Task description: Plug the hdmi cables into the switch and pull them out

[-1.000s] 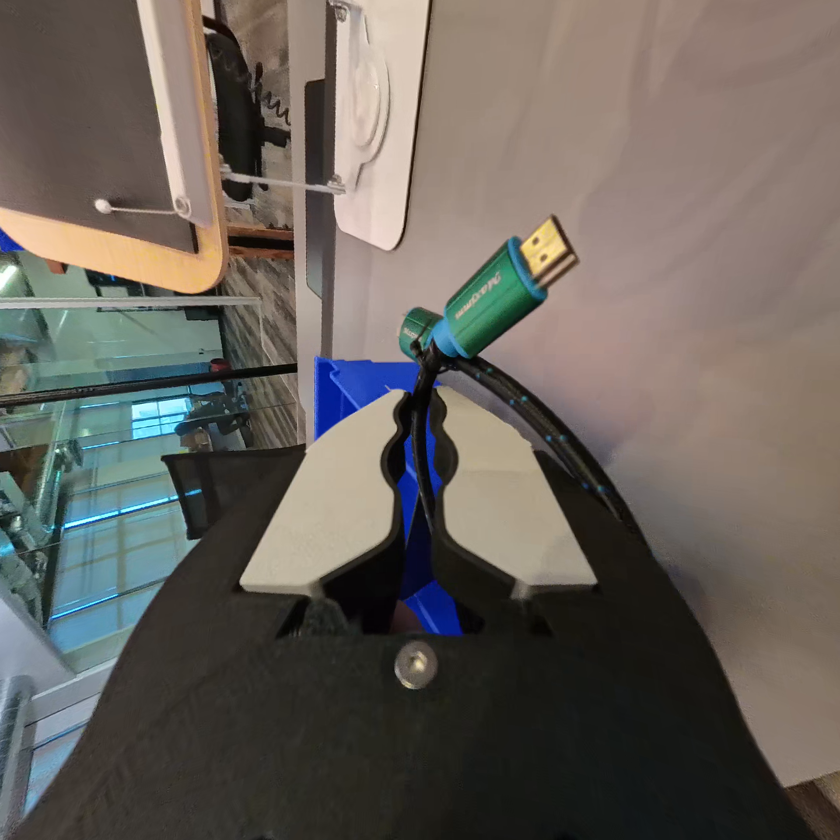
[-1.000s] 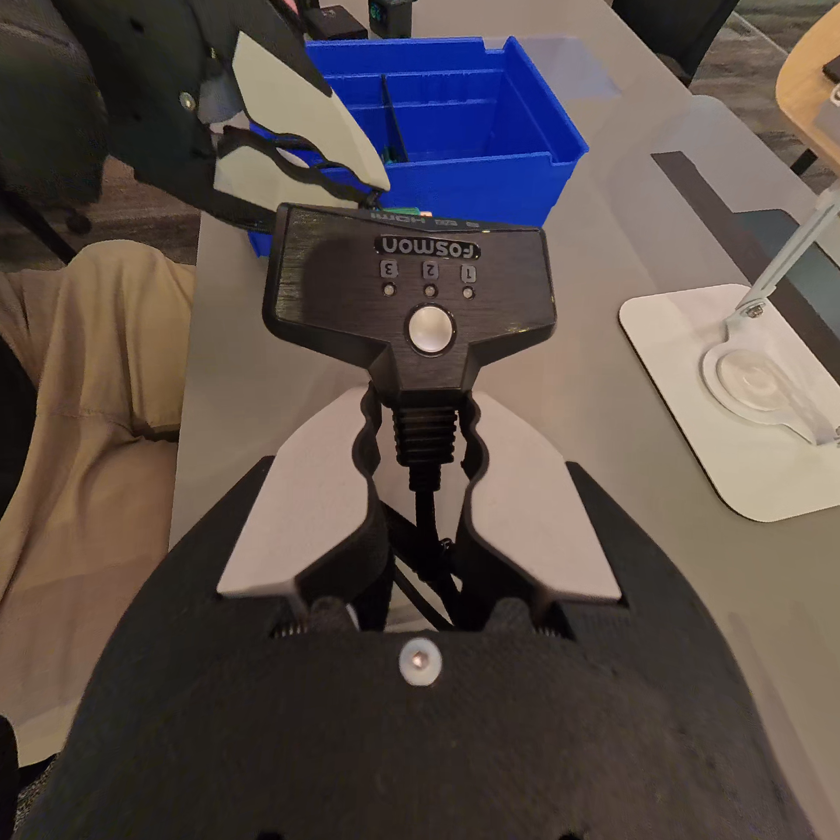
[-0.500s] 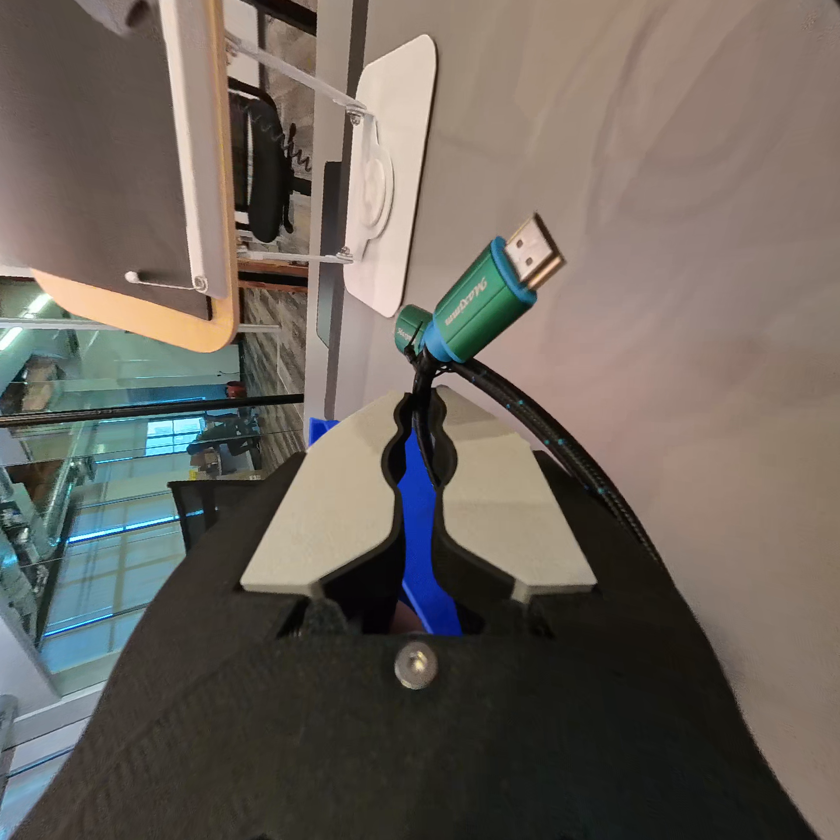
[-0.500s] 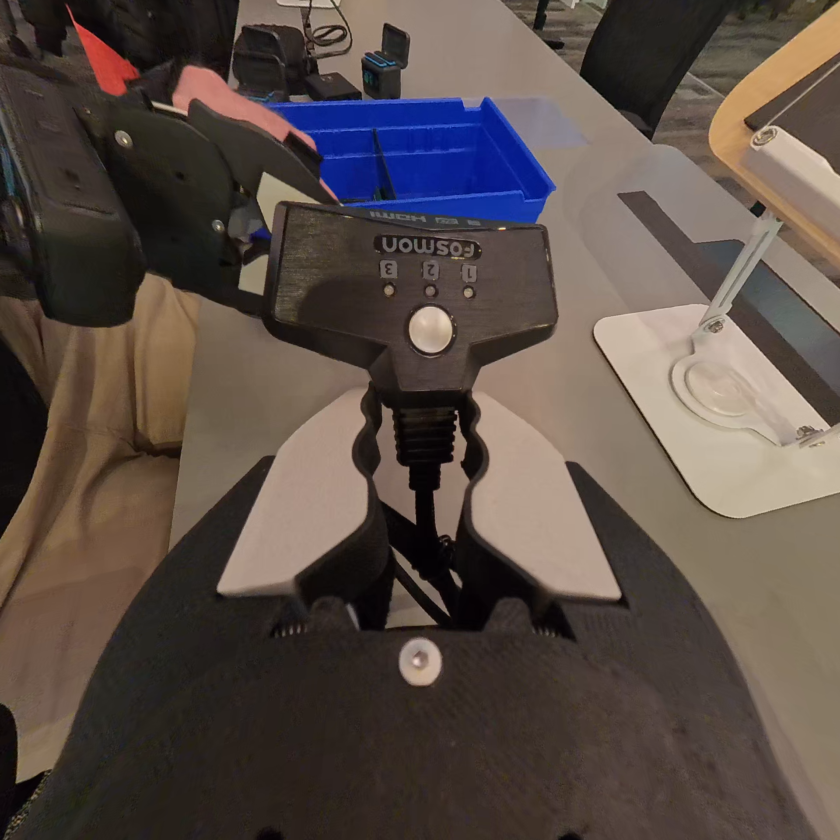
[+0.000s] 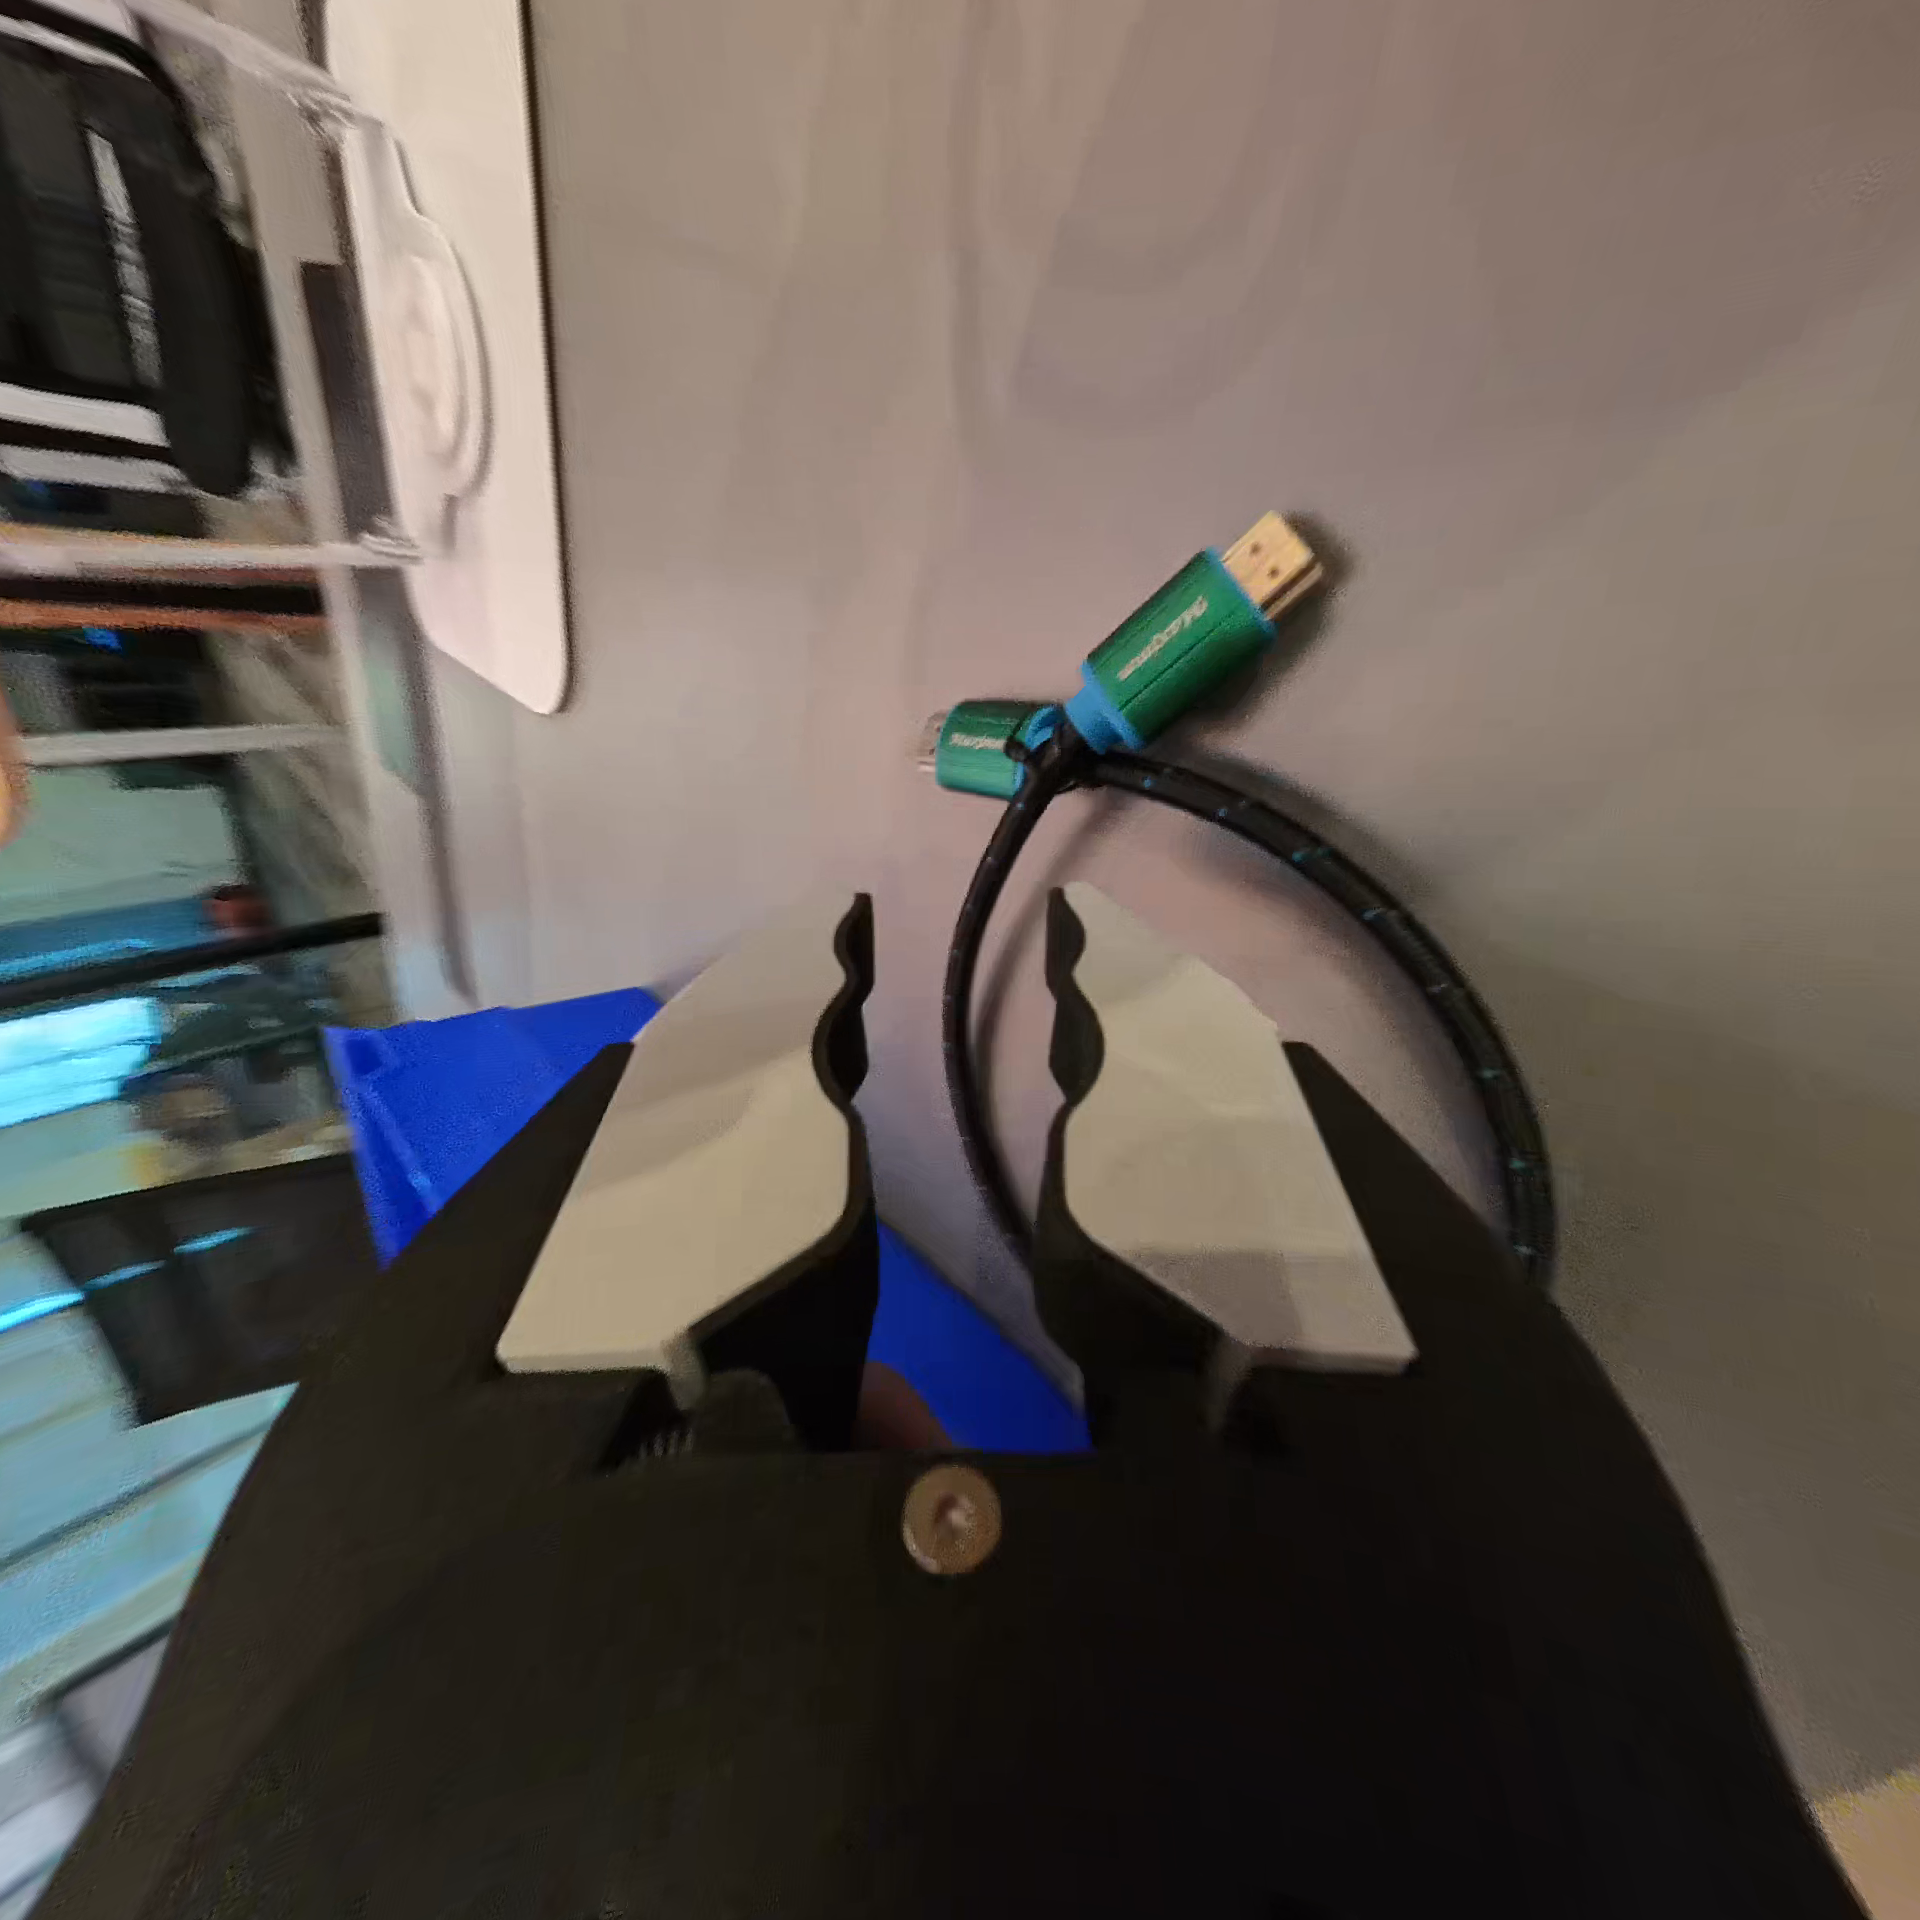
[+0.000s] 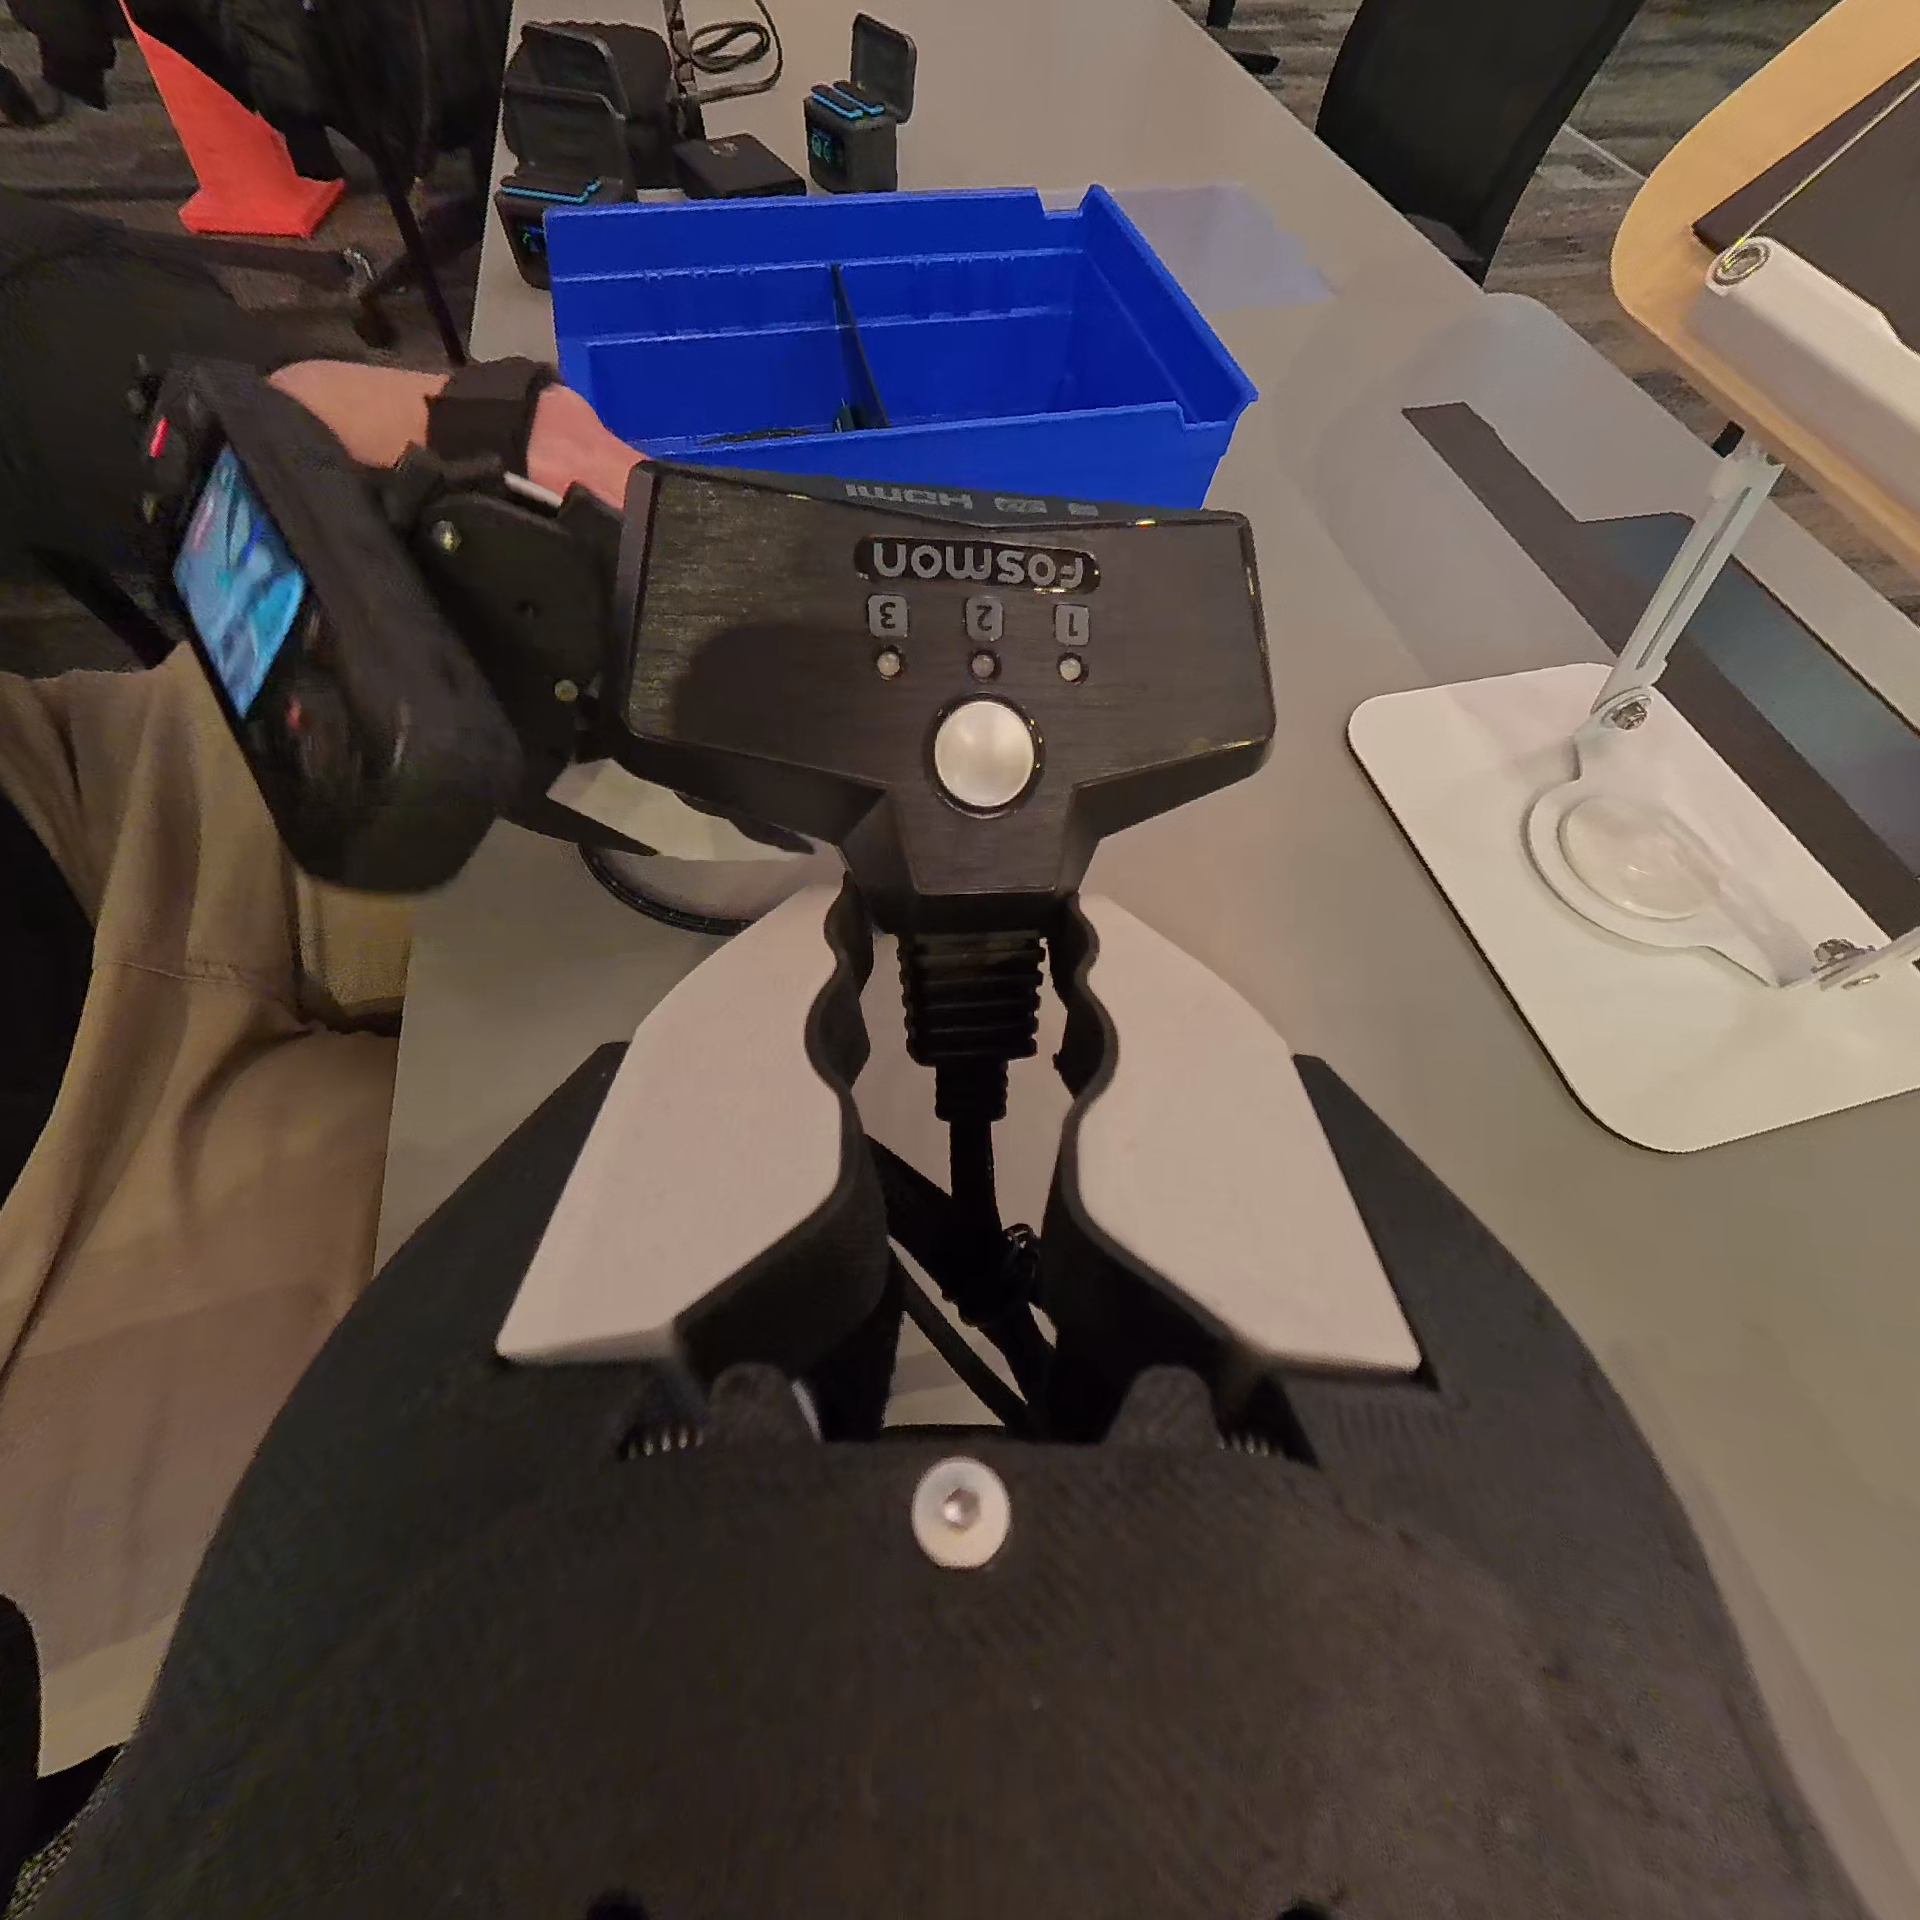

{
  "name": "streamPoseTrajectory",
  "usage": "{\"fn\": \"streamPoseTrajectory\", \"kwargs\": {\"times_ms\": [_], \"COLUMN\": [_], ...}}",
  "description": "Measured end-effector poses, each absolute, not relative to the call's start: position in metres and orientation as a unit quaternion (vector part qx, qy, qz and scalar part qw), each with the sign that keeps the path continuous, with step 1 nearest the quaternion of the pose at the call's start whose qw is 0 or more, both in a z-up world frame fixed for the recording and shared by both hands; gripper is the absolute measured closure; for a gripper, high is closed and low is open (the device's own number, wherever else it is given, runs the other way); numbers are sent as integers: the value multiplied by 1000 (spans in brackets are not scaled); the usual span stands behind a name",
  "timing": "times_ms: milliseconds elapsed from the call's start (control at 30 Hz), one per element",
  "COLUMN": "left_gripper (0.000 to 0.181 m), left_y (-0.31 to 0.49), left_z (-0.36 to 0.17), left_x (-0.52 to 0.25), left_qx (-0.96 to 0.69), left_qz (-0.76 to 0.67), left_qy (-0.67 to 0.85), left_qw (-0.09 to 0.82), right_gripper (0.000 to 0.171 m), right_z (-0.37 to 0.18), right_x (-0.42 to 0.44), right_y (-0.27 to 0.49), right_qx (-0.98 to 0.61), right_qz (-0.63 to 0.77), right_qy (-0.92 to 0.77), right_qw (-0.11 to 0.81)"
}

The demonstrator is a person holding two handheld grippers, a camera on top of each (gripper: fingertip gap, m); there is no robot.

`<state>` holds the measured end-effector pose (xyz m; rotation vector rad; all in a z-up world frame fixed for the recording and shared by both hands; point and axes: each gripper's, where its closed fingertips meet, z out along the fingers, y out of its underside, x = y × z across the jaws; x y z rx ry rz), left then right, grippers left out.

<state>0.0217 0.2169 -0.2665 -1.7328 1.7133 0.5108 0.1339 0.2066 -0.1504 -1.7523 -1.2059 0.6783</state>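
Note:
My left gripper [image 5: 958, 904] is open. A coiled black braided HDMI cable [image 5: 1455, 997] runs loose between its fingers and rests against the grey table [image 5: 1351, 260]. The cable's two green plugs [image 5: 1179, 655] are tied together just beyond the fingertips, one with its gold tip showing. My right gripper [image 6: 961, 914] is shut on the ribbed cable collar of the black HDMI switch [image 6: 935, 644] and holds it above the table, port side facing away. The left gripper [image 6: 343, 675] shows left of the switch, its fingers hidden behind it.
A blue divided bin [image 6: 894, 343] stands behind the switch and also shows in the left wrist view [image 5: 468, 1101]. A white stand base [image 6: 1662, 883] lies at the right. Black camera cases [image 6: 582, 114] sit at the far end. A person's tan trousers [image 6: 156, 1091] are at the table's left edge.
My left gripper has opened and let go of the HDMI cable, which now lies against the table. It has also dropped lower beside the switch. The right gripper still holds the switch.

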Motion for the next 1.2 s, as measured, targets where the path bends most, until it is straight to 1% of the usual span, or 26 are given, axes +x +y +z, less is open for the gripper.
{"fn": "streamPoseTrajectory", "kwargs": {"times_ms": [100, 167, 367, 533, 867, 967, 1033, 1100, 1200], "left_gripper": [147, 141, 120, 128, 148, 154, 155, 156, 157], "left_y": [197, 193, 209, 214, 216, 221, 229, 241, 259], "left_z": [-272, -274, -294, -304, -302, -293, -280, -259, -213], "left_x": [35, 42, 40, 52, 72, 72, 68, 62, 54], "left_qx": [-733, -768, -829, -850, -826, -815, -797, -762, -646], "left_qz": [40, -24, -61, -126, -158, -142, -93, -7, 193], "left_qy": [614, 575, 499, 453, 453, 454, 466, 490, 534], "left_qw": [290, 280, 244, 235, 296, 332, 372, 423, 511], "right_gripper": [138, 138, 138, 138, 138, 138, 138, 138, 138], "right_z": [-151, -151, -148, -148, -148, -147, -147, -147, -146], "right_x": [135, 135, 134, 133, 135, 137, 138, 139, 142], "right_y": [207, 207, 205, 205, 204, 205, 206, 207, 208], "right_qx": [-706, -706, -704, -702, -702, -702, -702, -703, -704], "right_qz": [274, 275, 276, 279, 283, 284, 286, 285, 286], "right_qy": [-484, -484, -485, -486, -482, -479, -477, -475, -470], "right_qw": [438, 438, 440, 440, 441, 443, 444, 445, 449]}}
